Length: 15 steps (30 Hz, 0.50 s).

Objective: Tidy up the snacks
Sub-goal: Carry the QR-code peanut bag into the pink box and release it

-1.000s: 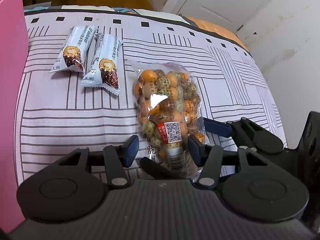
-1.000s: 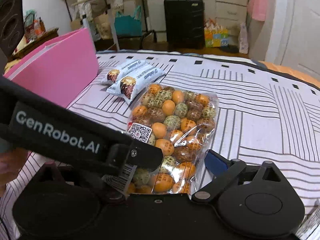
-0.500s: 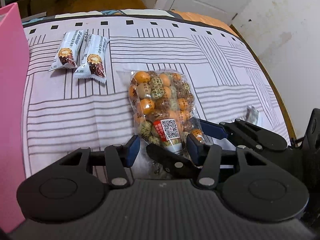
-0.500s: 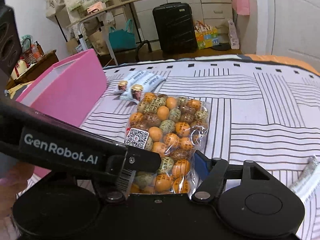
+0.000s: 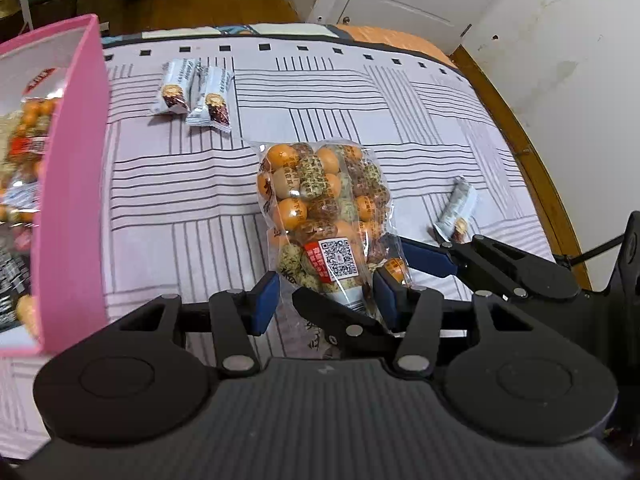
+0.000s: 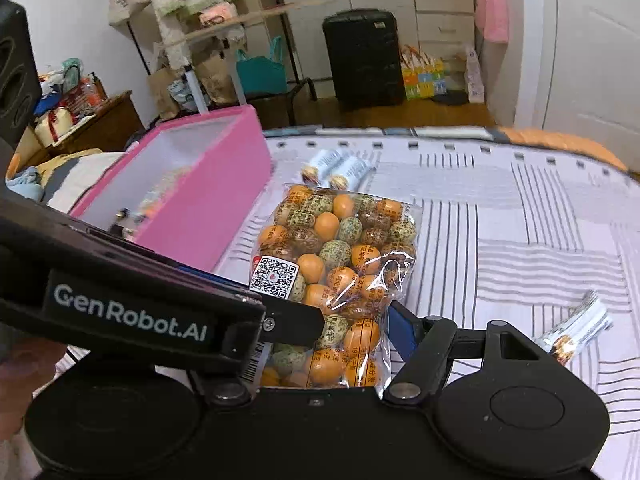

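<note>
A clear bag of orange and speckled candies (image 5: 324, 208) (image 6: 340, 264) is lifted off the striped cloth. My right gripper (image 6: 332, 344) is shut on the bag's lower end. My left gripper (image 5: 324, 300) is open and straddles the same end; its arm crosses the right wrist view. The right gripper's fingers (image 5: 428, 258) show in the left wrist view. A pink box (image 5: 72, 200) (image 6: 208, 208) stands to the left with snack bags inside.
Two white snack bars (image 5: 196, 92) (image 6: 340, 168) lie at the far side of the cloth. One more bar (image 5: 456, 212) (image 6: 576, 328) lies to the right. The bed's wooden edge (image 5: 532, 168) and a white wall are on the right.
Both grippers have risen with the candy bag, lifting it off the cloth. The pink box's open top and the bar on the right have come into view.
</note>
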{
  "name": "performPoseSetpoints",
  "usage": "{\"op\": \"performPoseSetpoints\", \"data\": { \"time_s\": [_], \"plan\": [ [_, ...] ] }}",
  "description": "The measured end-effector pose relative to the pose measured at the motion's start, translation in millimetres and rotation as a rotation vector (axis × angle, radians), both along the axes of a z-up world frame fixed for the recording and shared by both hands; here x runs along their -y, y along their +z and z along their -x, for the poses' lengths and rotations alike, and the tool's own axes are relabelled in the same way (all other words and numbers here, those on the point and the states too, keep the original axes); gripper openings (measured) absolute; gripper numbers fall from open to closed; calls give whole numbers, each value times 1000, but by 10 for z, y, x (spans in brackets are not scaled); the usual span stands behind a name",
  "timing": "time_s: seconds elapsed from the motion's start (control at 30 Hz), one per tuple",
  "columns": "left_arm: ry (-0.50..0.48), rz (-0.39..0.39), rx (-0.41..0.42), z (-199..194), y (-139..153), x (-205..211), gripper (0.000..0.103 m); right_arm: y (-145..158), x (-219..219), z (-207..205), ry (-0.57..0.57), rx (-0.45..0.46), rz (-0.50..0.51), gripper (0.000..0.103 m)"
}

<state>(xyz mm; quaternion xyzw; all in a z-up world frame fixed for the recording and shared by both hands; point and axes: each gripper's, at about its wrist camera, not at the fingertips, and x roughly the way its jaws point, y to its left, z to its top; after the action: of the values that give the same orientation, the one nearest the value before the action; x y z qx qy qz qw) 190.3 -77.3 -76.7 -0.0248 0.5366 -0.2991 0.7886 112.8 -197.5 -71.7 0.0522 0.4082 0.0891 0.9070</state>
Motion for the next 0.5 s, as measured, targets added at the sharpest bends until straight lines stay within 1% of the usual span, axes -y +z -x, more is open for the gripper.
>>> {"op": "performPoseSetpoints", "data": {
  "time_s": [0.1, 0.2, 0.3, 0.37, 0.4, 0.43, 0.5],
  "plan": [
    [7, 24, 28, 127, 218, -121, 50, 217, -147, 82, 31, 44, 31, 75],
    [47, 60, 42, 214, 449, -332, 52, 449, -341, 117, 76, 99, 65, 75],
    [83, 82, 91, 282, 672, -570, 52, 653, -545, 52, 129, 159, 77, 76],
    [115, 90, 133, 294, 813, -748, 52, 739, -696, -32, 151, 197, 66, 79],
    [130, 89, 157, 295, 872, -832, 52, 763, -790, -81, 178, 217, 78, 79],
    [144, 84, 182, 287, 931, -922, 52, 777, -892, -137, 207, 238, 96, 79],
    [176, 65, 214, 246, 1008, -1088, 53, 798, -1062, -246, 251, 263, 101, 79]
  ]
}}
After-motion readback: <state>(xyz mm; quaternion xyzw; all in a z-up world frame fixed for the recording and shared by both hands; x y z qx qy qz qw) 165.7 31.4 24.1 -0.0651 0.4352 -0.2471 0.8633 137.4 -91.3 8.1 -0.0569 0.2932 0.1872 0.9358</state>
